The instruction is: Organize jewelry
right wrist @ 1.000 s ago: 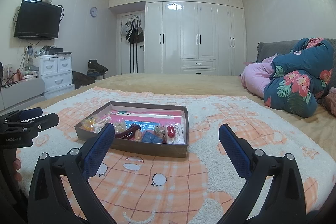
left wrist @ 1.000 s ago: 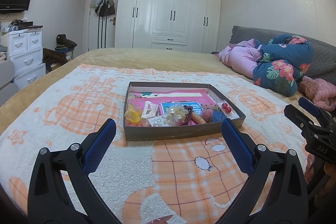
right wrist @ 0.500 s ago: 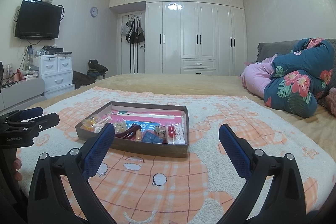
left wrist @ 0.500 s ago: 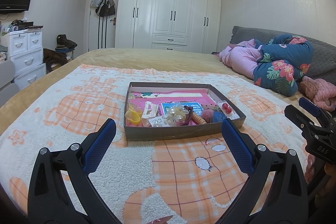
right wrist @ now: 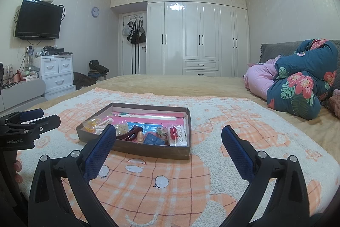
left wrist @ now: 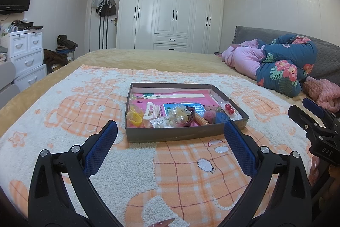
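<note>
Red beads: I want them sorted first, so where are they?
In the left wrist view the red beads lie at the right end of the box, right of the blue pouch.

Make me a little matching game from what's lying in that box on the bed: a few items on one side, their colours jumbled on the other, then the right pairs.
Items:
1. bangle
2. round beads
3. hair claw
4. fluffy pompom

Colours:
A. pink
B. dark maroon
C. yellow
D. red

All lie in the box on the blanket.

Pairs: 1-C, 2-D, 3-B, 4-A
</note>
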`<state>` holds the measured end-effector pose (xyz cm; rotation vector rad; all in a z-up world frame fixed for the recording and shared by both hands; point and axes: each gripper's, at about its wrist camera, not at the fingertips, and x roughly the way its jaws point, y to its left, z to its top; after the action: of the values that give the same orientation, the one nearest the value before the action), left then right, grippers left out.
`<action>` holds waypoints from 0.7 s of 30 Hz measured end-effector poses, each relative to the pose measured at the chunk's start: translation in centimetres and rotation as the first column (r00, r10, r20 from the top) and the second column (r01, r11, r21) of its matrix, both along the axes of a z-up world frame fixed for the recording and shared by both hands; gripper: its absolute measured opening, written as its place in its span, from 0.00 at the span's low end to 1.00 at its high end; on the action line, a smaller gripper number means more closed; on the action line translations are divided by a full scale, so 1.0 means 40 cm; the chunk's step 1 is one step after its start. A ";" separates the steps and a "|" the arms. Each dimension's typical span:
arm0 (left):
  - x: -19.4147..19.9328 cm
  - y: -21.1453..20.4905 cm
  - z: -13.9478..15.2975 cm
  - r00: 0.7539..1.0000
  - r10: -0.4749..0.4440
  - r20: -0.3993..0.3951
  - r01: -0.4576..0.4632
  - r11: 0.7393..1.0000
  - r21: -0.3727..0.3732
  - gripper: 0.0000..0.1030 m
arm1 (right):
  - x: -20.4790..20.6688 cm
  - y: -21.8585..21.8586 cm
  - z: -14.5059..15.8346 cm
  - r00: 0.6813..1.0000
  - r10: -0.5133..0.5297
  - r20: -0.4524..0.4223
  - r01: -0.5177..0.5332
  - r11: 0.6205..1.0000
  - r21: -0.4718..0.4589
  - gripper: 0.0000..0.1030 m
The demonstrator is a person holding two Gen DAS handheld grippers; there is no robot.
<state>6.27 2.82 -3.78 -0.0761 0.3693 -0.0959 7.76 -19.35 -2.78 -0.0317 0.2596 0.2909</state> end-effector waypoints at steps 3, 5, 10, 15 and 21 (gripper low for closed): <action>0.000 0.000 0.000 1.000 0.000 0.000 0.000 1.000 0.000 0.89 | 0.001 0.001 -0.002 1.000 -0.001 -0.003 0.001 1.000 -0.004 0.94; 0.000 0.000 0.000 1.000 -0.001 0.000 0.001 1.000 -0.003 0.89 | 0.001 0.001 -0.002 1.000 -0.003 -0.002 0.003 1.000 -0.007 0.94; 0.001 0.003 -0.001 1.000 -0.001 -0.002 0.001 1.000 -0.004 0.89 | 0.005 0.005 -0.005 1.000 -0.007 -0.004 0.007 1.000 -0.014 0.94; 0.003 0.004 -0.007 1.000 0.007 -0.014 -0.007 1.000 0.003 0.89 | 0.007 0.007 -0.008 1.000 -0.011 -0.007 0.011 1.000 -0.014 0.94; 0.005 0.001 -0.011 1.000 0.003 -0.030 -0.003 1.000 0.002 0.89 | 0.017 0.002 -0.017 1.000 -0.024 -0.020 0.024 1.000 -0.011 0.94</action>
<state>6.48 2.85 -4.22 -0.0765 0.3993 -0.0920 8.42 -19.28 -3.45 -0.0362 0.2814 0.2658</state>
